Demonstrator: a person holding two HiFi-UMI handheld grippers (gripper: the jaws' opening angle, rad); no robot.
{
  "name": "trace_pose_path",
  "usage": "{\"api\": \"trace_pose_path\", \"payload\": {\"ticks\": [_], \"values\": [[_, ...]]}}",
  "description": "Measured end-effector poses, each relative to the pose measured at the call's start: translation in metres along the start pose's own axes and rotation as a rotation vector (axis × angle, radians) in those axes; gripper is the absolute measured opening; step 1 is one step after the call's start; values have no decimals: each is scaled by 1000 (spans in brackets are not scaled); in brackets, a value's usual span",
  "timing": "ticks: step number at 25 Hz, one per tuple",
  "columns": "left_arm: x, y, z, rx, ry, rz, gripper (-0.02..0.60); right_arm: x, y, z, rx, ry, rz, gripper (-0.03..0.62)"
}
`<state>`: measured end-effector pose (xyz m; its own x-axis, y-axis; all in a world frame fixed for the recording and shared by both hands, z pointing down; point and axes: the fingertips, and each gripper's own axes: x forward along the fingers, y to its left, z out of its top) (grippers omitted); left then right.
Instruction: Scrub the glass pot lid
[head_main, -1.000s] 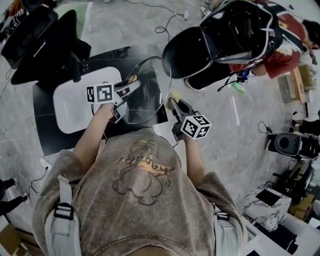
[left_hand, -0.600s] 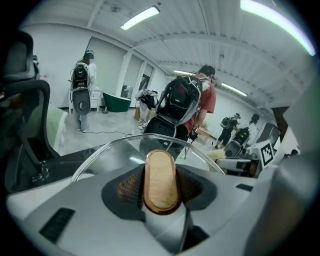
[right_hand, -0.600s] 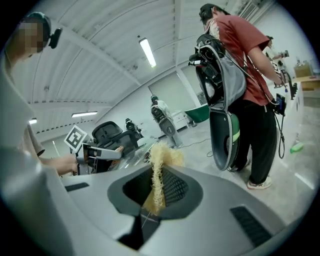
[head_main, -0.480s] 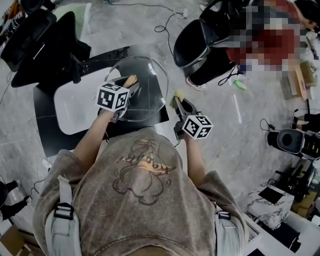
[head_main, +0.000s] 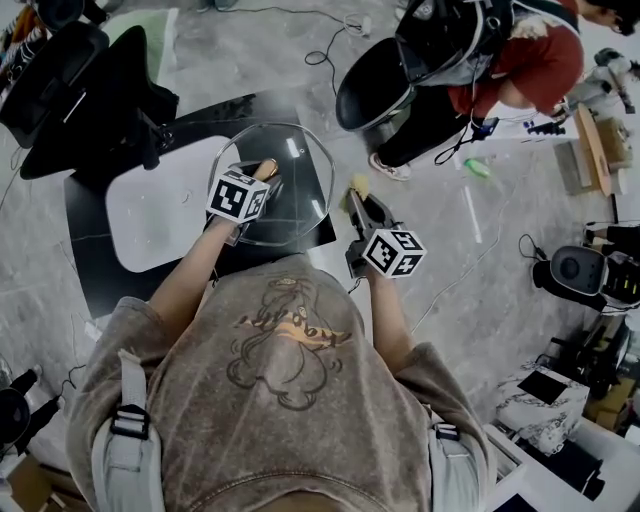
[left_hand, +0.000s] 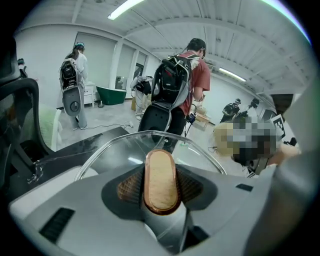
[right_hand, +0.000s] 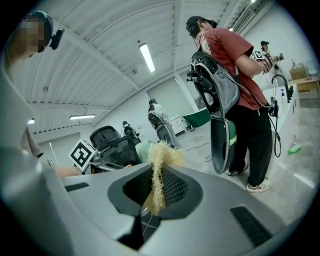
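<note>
One glass lid (head_main: 298, 195) was over the black table (head_main: 90, 260), near its right edge. The left gripper (head_main: 263, 178) squeezed the lid's one wooden handle (left_hand: 160, 180). The gripper's cube hid the lid's near rim. The right gripper (head_main: 356, 197), just beside the lid, pinched one yellow scrubber (right_hand: 159, 167). Open floor (head_main: 450, 270) lay to the right.

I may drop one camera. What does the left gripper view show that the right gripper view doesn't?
Only the left gripper view: the glass pot lid, its wooden handle clamped in the left hand-held gripper. Only the right gripper view: the yellow scrubber pinched in the right hand-held gripper. Both: the person in a red shirt wearing a backpack.
</note>
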<state>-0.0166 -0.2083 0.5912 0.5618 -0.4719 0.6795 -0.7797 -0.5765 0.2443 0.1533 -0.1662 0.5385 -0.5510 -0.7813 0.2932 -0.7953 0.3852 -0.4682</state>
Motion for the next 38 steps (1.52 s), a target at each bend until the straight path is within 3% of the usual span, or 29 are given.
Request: {"api": "trace_pose_path", "payload": {"ticks": [14,21,38], "values": [[45,3,-35,84,117,50,179,0,12,-1,1,7,21,41],[54,3,-39,122,136,73,181,-1,10,-5,7,17,19,41],[53,-8,-32,124,124,104,183,10,17,-8,9,49,61,41]]}}
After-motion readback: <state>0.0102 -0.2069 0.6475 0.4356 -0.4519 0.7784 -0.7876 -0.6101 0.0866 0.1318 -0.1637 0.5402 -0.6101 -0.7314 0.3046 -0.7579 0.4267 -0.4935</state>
